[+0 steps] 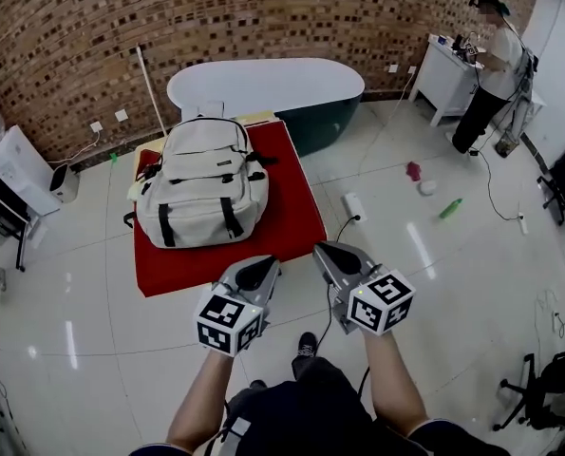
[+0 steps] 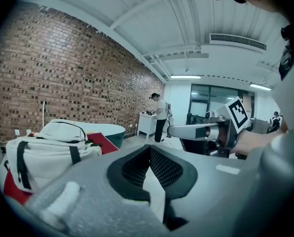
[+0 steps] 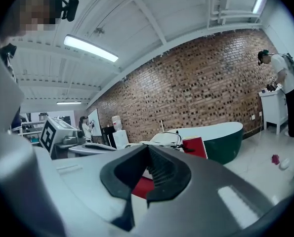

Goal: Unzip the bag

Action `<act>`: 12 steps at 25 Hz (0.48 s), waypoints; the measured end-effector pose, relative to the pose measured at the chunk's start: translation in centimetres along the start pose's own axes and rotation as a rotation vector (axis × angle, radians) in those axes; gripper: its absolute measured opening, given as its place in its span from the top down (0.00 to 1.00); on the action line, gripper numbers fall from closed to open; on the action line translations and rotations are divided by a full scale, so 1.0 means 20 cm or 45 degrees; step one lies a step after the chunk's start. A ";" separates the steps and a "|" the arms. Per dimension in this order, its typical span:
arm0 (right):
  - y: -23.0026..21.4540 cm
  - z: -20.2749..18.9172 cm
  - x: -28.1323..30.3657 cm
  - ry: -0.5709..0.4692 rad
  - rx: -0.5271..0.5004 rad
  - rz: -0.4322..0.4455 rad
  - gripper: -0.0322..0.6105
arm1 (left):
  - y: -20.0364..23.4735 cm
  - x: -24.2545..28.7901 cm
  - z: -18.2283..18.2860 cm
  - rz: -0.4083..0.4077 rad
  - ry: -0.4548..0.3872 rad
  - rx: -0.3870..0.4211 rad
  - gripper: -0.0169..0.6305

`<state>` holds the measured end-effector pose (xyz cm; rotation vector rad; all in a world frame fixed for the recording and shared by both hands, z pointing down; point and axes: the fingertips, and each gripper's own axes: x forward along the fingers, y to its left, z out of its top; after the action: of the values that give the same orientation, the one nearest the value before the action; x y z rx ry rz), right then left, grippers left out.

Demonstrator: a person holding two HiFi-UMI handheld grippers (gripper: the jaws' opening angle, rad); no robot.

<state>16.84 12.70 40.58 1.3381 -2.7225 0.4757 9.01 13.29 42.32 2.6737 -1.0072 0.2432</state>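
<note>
Hovering clenched and empty at lower centre, the left gripper (image 1: 260, 272) and right gripper (image 1: 331, 255) face the white bag (image 1: 203, 183) lying on the red desk (image 1: 263, 236) at upper left, where one should likely steady the fabric while the other pinches the zipper pull.

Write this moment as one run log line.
backpack: untouched, on red table | left gripper: shut, empty | right gripper: shut, empty

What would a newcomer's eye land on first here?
A white backpack lies on a red table at the centre, with a bathtub just behind it by the brick wall. Low in the head view, the left gripper and right gripper point toward it, both shut and empty.
</note>
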 end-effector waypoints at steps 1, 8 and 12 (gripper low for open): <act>-0.09 0.03 0.00 -0.005 0.006 -0.001 0.94 | -0.01 0.07 0.03 0.002 0.014 0.009 0.97; -0.63 0.25 0.02 -0.043 -0.054 -0.025 0.94 | 0.03 0.49 0.17 0.064 0.012 0.022 0.97; -0.79 0.32 0.10 -0.046 -0.090 -0.009 0.94 | 0.12 0.68 0.18 0.090 0.007 -0.014 0.97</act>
<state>28.36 0.20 38.69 1.3515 -2.7340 0.3545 17.74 2.15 42.78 2.6288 -1.0997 0.2587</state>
